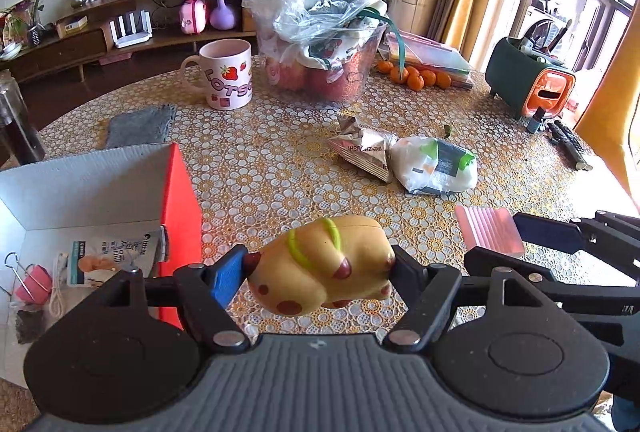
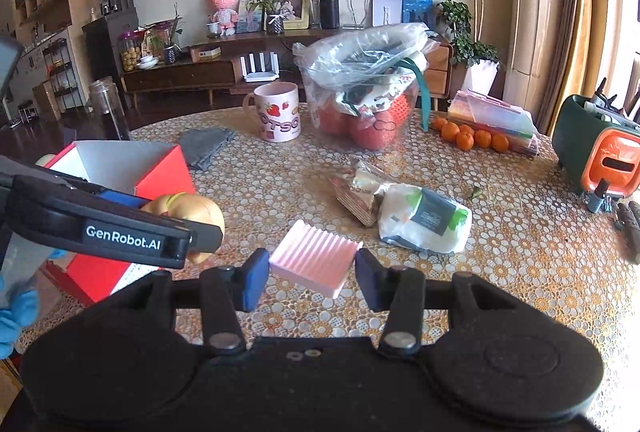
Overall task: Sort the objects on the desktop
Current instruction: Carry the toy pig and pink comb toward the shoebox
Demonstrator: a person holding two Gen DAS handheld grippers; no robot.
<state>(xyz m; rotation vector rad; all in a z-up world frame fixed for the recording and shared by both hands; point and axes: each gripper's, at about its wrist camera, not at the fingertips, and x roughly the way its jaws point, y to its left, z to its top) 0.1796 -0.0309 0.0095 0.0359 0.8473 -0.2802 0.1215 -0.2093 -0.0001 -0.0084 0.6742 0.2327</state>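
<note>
Left gripper (image 1: 320, 268) clamps the toy (image 1: 320, 264) end to end, just right of the red box (image 1: 180, 207); it looks soft and light. Beyond, the right gripper (image 2: 310, 272) pinches the stiff pink block (image 2: 316, 256) by 2 opposite edges.

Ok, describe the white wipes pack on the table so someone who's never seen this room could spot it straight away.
Start at the round table with the yellow flower-pattern cover and find the big clear bag of red apples at its far side. Nearer the camera than that bag lie two packets touching each other. The wipes pack is the right-hand one: soft, white, with a dark label and green patches, unlike the crumpled silvery snack packet beside it.
</note>
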